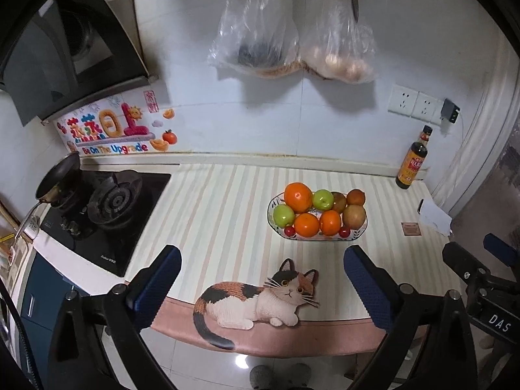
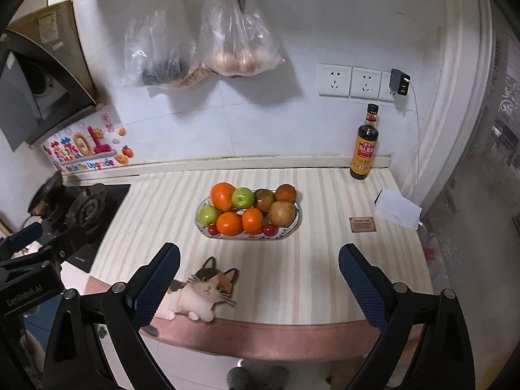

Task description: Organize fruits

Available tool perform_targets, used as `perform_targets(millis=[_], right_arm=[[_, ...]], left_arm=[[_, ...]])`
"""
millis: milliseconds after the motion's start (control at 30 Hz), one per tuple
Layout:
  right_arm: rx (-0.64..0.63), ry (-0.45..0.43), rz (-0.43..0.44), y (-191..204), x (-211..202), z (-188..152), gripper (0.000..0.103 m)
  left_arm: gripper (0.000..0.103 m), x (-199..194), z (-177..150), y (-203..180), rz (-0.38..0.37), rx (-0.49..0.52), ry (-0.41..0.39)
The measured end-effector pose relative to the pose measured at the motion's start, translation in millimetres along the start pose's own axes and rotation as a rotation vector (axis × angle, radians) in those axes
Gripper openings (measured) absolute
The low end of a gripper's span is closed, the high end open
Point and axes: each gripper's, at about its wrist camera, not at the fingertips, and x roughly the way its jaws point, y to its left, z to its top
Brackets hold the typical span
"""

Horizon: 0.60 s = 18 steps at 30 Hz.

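Note:
An oval patterned plate stands on the striped counter mat, piled with fruit: oranges, green apples, brownish apples and small red fruits. My left gripper is open and empty, held near the counter's front edge, short of the plate. My right gripper is open and empty, also short of the plate. The right gripper's body shows at the right edge of the left wrist view.
A gas stove with a pan is to the left. A dark sauce bottle stands at the back right by the wall. White paper and a small brown card lie at right. Plastic bags and scissors hang on the wall.

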Motion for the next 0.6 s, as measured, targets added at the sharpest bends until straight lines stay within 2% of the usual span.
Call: perform_targets(millis=[300,600], right_arm=[[0.006,0.086,-0.005,-3.6,66.2,15.3,0.100],[0.017,0.134,-0.003,-7.5,93.5,18.4,0.100]], left_arm=[[0.102,54.0,7.1,-11.2,0.033,0.019,0.086],[0.102,75.4,14.0,-17.0,0.040,0.037,0.119]])
